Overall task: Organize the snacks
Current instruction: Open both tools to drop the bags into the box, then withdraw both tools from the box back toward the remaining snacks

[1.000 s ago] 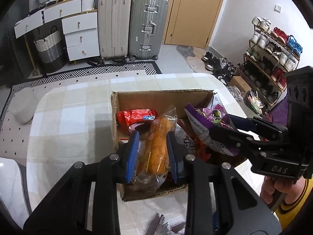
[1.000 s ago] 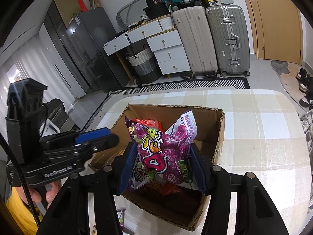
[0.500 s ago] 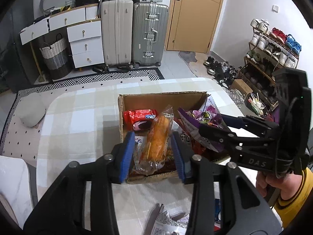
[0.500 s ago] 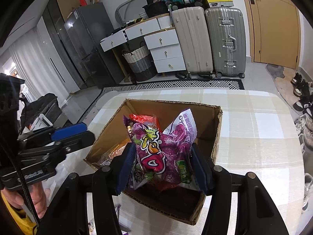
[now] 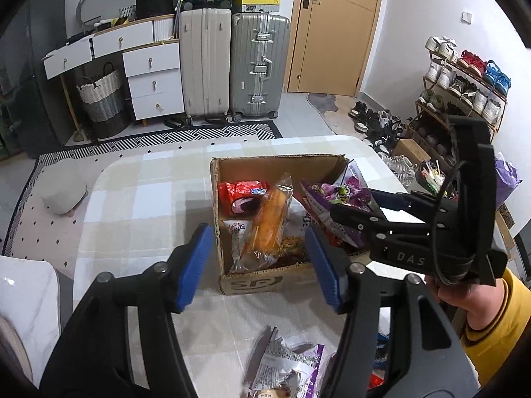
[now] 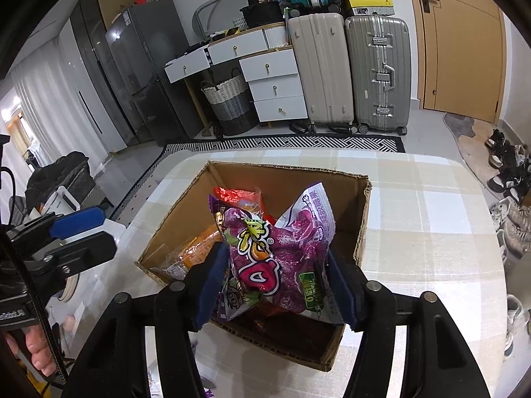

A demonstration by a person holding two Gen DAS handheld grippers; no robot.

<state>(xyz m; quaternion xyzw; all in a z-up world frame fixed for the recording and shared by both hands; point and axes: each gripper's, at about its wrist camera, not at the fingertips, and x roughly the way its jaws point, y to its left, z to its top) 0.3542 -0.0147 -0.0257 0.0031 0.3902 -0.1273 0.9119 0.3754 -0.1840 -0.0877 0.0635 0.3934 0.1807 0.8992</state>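
An open cardboard box (image 5: 278, 160) (image 6: 288, 168) stands on the checked tablecloth and holds several snack packets. An orange bread packet (image 5: 268, 222) (image 6: 195, 252) lies inside beside a red packet (image 5: 242, 192). My left gripper (image 5: 257, 242) hovers above the box's near edge; its jaws are opening and nothing is between them. My right gripper (image 6: 275, 282) holds a purple snack bag (image 6: 275, 252) (image 5: 332, 199) upright over the box's right half. Its jaws are opening, and both blue pads (image 6: 212, 278) still touch the bag.
Loose packets (image 5: 285, 364) lie on the table (image 5: 139, 199) just in front of the box. Beyond the table's far edge stand two suitcases (image 5: 232, 63), white drawers (image 5: 152, 79) and a basket. A shoe rack (image 5: 464, 83) lines the right wall.
My left gripper let go of the orange bread packet, which now lies in the box, and pulled back and up with its jaws spreading. The right pads widened slightly around the purple bag.
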